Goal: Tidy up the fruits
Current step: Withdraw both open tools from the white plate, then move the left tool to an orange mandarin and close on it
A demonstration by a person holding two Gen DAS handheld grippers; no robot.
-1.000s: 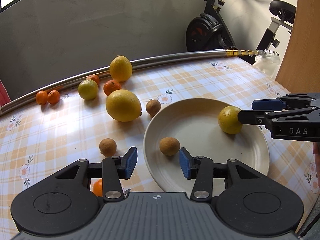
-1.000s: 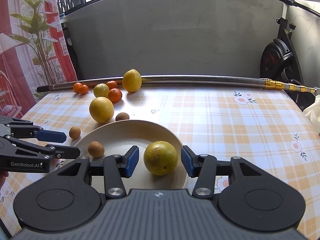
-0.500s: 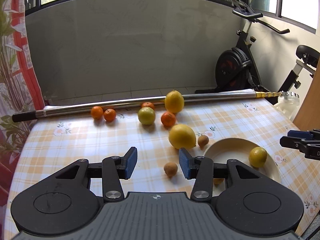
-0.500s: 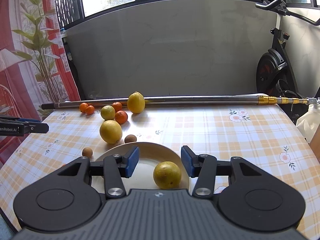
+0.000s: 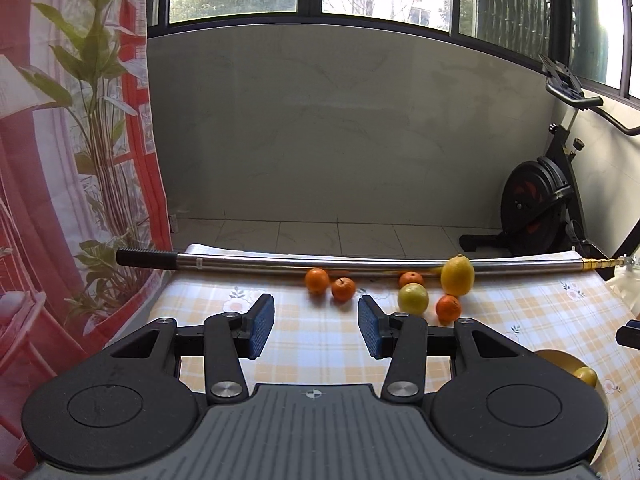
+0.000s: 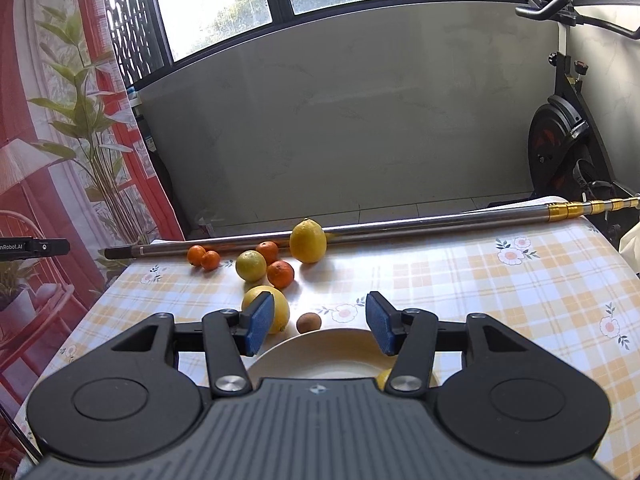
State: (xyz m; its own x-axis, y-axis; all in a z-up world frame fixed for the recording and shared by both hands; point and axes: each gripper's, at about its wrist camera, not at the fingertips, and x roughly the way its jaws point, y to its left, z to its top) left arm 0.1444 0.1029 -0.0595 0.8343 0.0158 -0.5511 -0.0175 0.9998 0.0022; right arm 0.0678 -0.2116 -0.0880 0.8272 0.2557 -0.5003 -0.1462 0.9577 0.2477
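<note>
Both tongs stood spread with nothing between their blue pads. Right tongs [image 6: 320, 322] had just been widening, their jaws hanging empty above the cream plate [image 6: 320, 354], which lay on the checked cloth of the bench [image 6: 500, 304]. On that plate, a yellow fruit [image 6: 383, 378] peeked out just behind the right finger's arm, mostly hidden. Left tongs [image 5: 316, 326] hovered above bare cloth, well to the left of the plate [image 5: 560, 358], whose rim and yellow fruit [image 5: 586, 376] showed only at that view's right edge.

Just beyond the plate's far rim sat a small brown fruit [image 6: 309, 322], apart from the rim by a thin gap. Beside it on the left lay a large lemon [image 6: 276, 308], partly covered by the right tongs' left pad.

Farther on stood a cluster: a yellow-green citrus [image 6: 251, 266] with a tangerine [image 6: 281, 275] just to its right, and a second tangerine [image 6: 267, 251] behind them. Two small oranges [image 6: 203, 257] lay together off to the left, touching or nearly so. An upright lemon [image 6: 308, 241] rested against a long metal pole [image 6: 420, 224] that ran along the bench's far edge, with a black grip at its left end and gold bands at its right.

Beyond the bench rose a grey wall, an exercise bike [image 6: 568, 148] on the right and a red printed curtain [image 6: 52, 140] on the left.
</note>
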